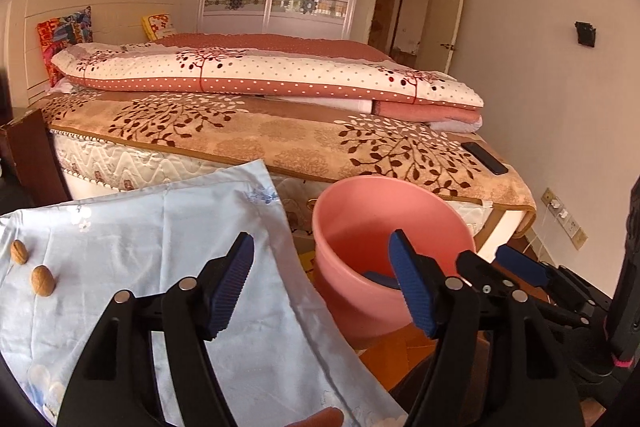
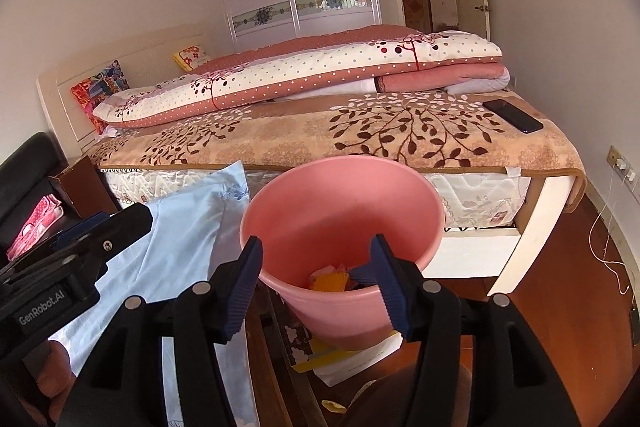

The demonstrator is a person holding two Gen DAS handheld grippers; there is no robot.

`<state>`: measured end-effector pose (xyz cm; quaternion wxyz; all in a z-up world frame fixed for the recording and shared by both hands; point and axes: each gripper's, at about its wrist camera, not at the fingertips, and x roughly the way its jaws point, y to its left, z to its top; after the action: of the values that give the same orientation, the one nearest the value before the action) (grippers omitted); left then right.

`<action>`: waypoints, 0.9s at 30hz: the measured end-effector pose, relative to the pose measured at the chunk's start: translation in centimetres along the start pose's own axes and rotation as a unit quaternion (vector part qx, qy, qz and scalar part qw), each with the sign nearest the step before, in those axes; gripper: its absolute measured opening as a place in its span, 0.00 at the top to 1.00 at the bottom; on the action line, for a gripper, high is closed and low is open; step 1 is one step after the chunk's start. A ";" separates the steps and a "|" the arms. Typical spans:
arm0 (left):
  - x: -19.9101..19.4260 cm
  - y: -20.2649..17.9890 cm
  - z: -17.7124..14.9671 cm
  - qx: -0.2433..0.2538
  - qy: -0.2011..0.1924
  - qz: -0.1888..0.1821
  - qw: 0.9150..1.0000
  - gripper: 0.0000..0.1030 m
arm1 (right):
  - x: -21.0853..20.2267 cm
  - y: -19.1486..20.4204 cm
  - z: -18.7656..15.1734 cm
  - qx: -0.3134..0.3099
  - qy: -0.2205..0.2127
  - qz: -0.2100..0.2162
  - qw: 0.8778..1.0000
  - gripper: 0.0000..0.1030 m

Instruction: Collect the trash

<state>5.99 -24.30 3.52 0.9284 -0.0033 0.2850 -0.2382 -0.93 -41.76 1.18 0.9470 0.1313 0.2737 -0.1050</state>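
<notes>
A pink plastic bin (image 1: 384,227) stands on the floor beside the bed; it also shows in the right wrist view (image 2: 340,211), with orange and pink scraps (image 2: 330,281) at its bottom. Two walnuts (image 1: 30,267) lie on a pale blue cloth (image 1: 180,239) at the left. My left gripper (image 1: 320,285) is open and empty, over the cloth's right edge and the bin's near rim. My right gripper (image 2: 316,285) is open and empty, just above the bin's near rim. The right gripper also shows at the right in the left wrist view (image 1: 500,267).
A bed with a leaf-pattern blanket (image 2: 360,131) and folded quilts (image 2: 304,75) fills the background. A black phone (image 2: 512,115) lies at its corner. Papers (image 2: 352,355) lie under the bin. A white cable (image 2: 608,247) trails on the wooden floor at right. A dark chair (image 2: 28,179) stands at left.
</notes>
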 end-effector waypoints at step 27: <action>-2.1 0.8 -0.8 0.024 -0.017 0.056 0.998 0.32 | -1.2 1.5 -0.4 -0.007 -0.014 -0.010 1.000 0.42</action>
<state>4.43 -22.52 3.89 0.9448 0.0309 0.2632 -0.1925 -1.71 -40.08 1.80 0.9505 0.1206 0.2626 -0.1143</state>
